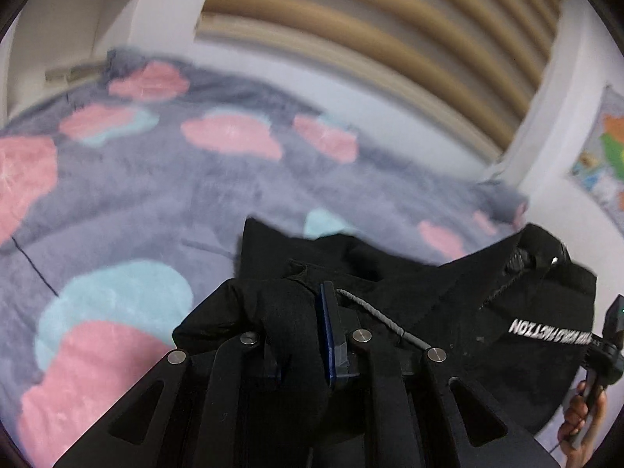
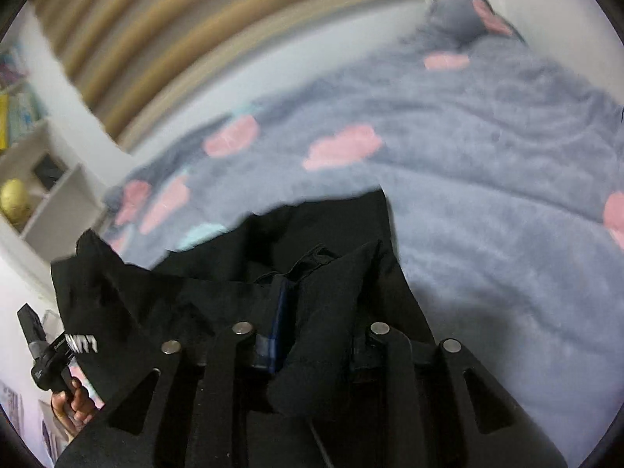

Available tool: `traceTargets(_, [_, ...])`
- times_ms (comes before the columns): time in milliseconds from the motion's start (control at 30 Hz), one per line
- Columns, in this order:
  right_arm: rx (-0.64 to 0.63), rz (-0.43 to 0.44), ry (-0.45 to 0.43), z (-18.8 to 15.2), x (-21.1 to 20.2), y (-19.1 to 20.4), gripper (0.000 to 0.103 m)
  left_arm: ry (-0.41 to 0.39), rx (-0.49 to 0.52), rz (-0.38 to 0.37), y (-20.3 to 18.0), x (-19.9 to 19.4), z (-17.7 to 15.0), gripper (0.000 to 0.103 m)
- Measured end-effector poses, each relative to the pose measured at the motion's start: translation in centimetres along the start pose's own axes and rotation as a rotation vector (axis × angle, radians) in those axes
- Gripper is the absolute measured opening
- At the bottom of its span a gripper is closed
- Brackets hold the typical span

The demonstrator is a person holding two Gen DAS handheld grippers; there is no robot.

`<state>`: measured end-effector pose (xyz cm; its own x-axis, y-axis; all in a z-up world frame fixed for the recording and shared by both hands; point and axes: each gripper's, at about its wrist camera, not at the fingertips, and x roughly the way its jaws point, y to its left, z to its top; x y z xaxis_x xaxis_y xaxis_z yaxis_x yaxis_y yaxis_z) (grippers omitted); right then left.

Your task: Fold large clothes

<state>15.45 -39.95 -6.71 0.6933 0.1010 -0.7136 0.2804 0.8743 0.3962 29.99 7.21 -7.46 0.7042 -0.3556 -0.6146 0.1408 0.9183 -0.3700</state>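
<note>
Left gripper (image 1: 308, 335): fingers (image 1: 331, 335) closed down to a narrow gap, clamped on a bunched fold of the black garment (image 1: 448, 304). Cloth wrapped over the left finger and hiding most of it; blue pad of the right finger exposed along its edge. Grey drawstring (image 1: 386, 321) lying across the cloth just to the right of the fingers.

Right gripper (image 2: 308, 323): fingers (image 2: 280, 323) likewise drawn nearly together, pinching another fold of the same black garment (image 2: 195, 304). Blue pad of the left finger visible; right finger covered by a raised flap of cloth.

Garment location: held up between both grippers, above a bed covered by a grey fluffy blanket (image 1: 175, 202) with pink and pale blue cloud shapes. Blanket also seen in the right wrist view (image 2: 487, 136). Far edge of the cloth overlapping the blanket in both views; contact with the blanket cannot be told. White lettering (image 1: 546, 331) printed on the garment, seen upside down in the left view and partly visible (image 2: 84, 342) in the right view.

Right hand (image 1: 581, 413) visible at the lower right edge of the left wrist view, wrapped around a black handle. Left hand (image 2: 74, 401) visible at the lower left edge of the right wrist view, gripping its handle.

Background: headboard with brown and cream horizontal bands (image 1: 390, 19) beyond the bed; white shelf unit (image 2: 50, 195) at the left of the right wrist view. Both views blurred.
</note>
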Motion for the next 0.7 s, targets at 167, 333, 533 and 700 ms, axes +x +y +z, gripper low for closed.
traceTargets(167, [0.092,0.017,0.084,0.1,5.1,-2.3,0.033,0.115,-0.030,0.020,0.8,6.1,-1.2,0.017])
traceTargets(333, [0.087,0.018,0.092,0.0,6.8,-2.6,0.034,0.105,-0.031,-0.002,1.3,6.5,-1.8,0.018])
traceTargets(533, [0.082,0.013,0.111,0.6,5.8,-2.2,0.035,0.122,-0.028,-0.024,1.4,6.1,-1.7,0.018])
traceTargets(700, [0.054,0.033,0.060,1.4,1.4,-1.6,0.074,0.120,-0.023,-0.027,1.5,3.3,-0.8,0.021])
